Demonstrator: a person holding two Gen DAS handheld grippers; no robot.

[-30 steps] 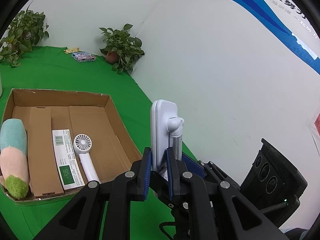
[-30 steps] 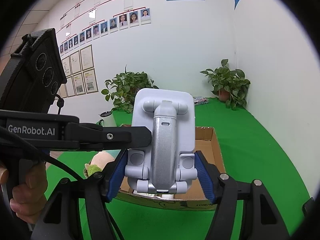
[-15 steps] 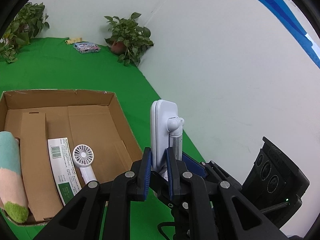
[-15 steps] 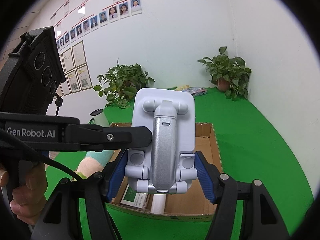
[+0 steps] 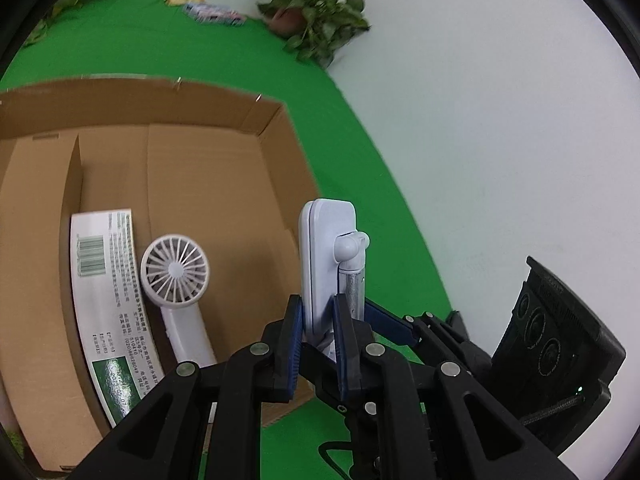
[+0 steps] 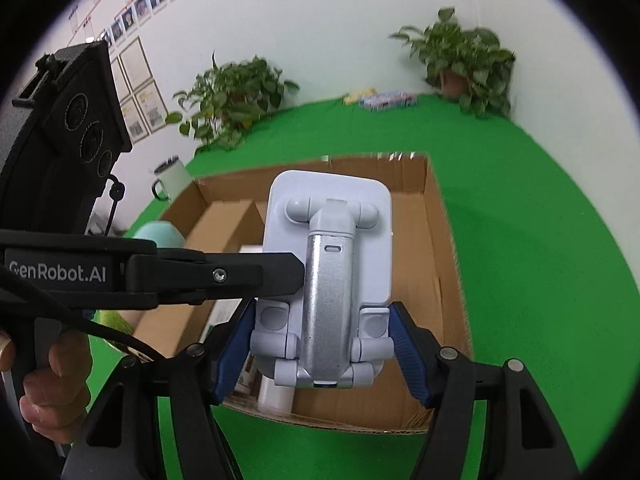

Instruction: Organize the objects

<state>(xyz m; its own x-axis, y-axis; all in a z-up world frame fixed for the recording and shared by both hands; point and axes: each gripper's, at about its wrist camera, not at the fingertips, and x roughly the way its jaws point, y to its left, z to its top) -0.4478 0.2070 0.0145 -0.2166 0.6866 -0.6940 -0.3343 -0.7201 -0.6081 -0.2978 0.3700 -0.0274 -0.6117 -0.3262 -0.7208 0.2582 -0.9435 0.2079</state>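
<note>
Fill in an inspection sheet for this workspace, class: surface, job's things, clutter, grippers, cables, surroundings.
Surface: green cloth under an open cardboard box.
Job's things: white phone stand held over the box; handheld fan, printed carton and plush toy inside.
Clutter: small packets and a mug beyond the box.
Grippers: left gripper and right gripper both shut on the stand.
Cables: black cable by the hand.
Surroundings: potted plants, white walls, framed photos.

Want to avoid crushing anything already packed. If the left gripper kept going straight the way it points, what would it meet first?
Probably the bare floor of the cardboard box, beside the handheld fan. The left gripper grips a phone stand; depth is unclear.
</note>
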